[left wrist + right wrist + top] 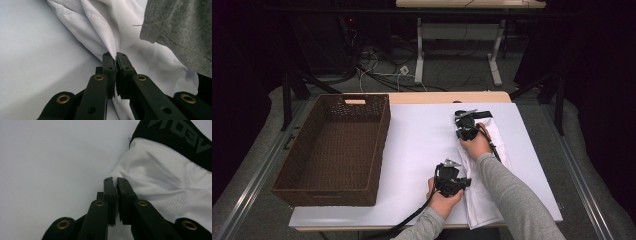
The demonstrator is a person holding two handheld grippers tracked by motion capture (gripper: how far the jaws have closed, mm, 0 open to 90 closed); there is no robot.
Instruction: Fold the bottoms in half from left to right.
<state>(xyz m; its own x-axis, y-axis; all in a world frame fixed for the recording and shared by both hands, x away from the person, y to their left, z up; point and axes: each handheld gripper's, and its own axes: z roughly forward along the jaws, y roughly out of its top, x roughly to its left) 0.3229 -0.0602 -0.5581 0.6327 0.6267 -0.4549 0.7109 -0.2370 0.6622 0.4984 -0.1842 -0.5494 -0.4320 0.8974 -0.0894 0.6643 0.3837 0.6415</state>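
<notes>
A white garment with a black waistband lies folded lengthwise on the right half of the white table. My left gripper is at the garment's near left edge, and its jaws are shut on a pinched fold of the white cloth. My right gripper is at the far end by the waistband; its jaws are shut on the garment's edge, with cloth pinched between the tips. A grey sleeve crosses over the garment.
A dark brown wicker basket stands on the left of the table, holding nothing that I can see. Beyond the table's far edge are the white legs of another table and loose cables on the floor.
</notes>
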